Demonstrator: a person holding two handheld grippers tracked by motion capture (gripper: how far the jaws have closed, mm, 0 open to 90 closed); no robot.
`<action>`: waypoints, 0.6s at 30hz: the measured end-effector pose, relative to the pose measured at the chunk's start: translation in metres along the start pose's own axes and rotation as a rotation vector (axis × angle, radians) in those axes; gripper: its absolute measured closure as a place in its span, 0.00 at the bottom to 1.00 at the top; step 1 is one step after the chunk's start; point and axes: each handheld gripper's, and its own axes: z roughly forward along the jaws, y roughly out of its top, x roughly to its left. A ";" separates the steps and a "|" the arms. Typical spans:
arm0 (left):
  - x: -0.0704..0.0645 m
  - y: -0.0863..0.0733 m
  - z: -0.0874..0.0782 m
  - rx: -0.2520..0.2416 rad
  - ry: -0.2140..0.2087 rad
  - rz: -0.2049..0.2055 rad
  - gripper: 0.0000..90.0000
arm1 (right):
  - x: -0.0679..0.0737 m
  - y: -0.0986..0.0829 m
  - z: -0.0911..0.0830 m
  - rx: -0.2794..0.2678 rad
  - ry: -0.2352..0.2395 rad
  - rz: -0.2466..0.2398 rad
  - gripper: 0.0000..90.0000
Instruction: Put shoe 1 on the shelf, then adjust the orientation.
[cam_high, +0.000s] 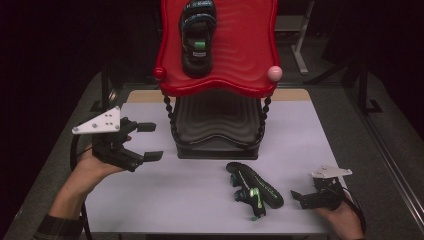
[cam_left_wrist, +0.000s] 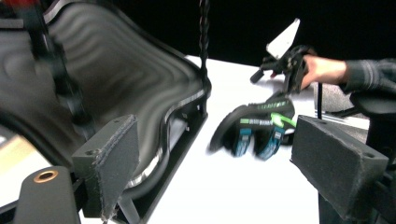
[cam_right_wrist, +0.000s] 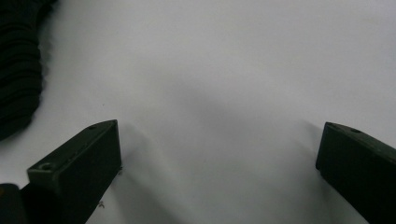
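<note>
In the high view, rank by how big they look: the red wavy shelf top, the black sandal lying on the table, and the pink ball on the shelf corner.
1. Red wavy shelf top, largest by far.
2. Black sandal with green straps on the table.
3. Pink ball, smallest.
The shelf top sits nearer the camera, which enlarges it somewhat.

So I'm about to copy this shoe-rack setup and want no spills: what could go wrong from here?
The sandal on the table lies on its side near the front edge, so a clumsy push from the open right claw could slide it off. The other sandal sits on the red top shelf, which stands on thin posts; bumping the rack might shake it loose. The open left claw hovers close to the black lower shelf and could knock it.
</note>
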 end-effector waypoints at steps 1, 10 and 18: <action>0.000 0.000 0.000 0.000 0.000 0.000 0.17 | 0.000 0.000 0.000 0.000 0.000 0.000 0.00; 0.002 -0.064 0.020 0.073 0.045 -0.087 0.17 | -0.001 0.003 -0.001 0.021 0.009 0.009 0.01; -0.004 -0.124 0.034 0.183 0.099 -0.133 0.16 | -0.005 0.015 -0.021 -0.019 0.074 0.068 0.41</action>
